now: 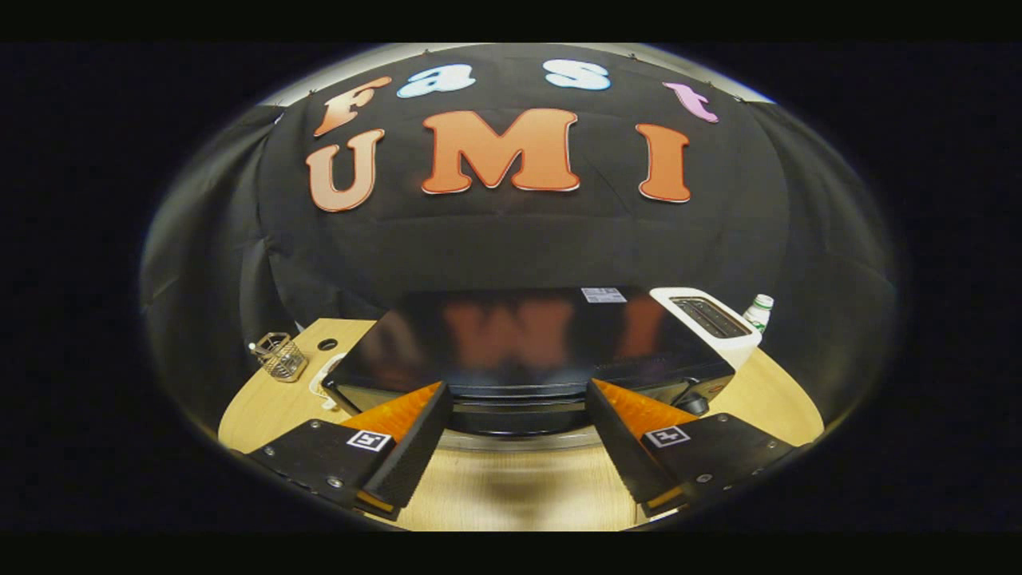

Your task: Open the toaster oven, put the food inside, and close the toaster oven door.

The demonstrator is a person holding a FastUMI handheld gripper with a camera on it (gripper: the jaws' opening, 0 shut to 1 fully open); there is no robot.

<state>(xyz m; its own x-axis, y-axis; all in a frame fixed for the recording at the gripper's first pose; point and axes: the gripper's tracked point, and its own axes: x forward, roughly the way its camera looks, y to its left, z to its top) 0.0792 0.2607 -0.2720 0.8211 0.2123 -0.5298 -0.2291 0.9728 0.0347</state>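
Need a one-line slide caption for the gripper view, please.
Open hand-held gripper poised above the black toaster oven on the wooden table, door handle just ahead of its fingers.

The hand-held two-finger gripper [517, 407] is level and points straight ahead into the scene. Its two fingers [415, 443] reach forward from the near side, one on the left and one on the right, and lean slightly toward each other at the far tips. The jaws stand wide apart with a broad gap between them, and nothing is held or pressed between the pads [619, 439]. Each finger mount carries a small square marker.
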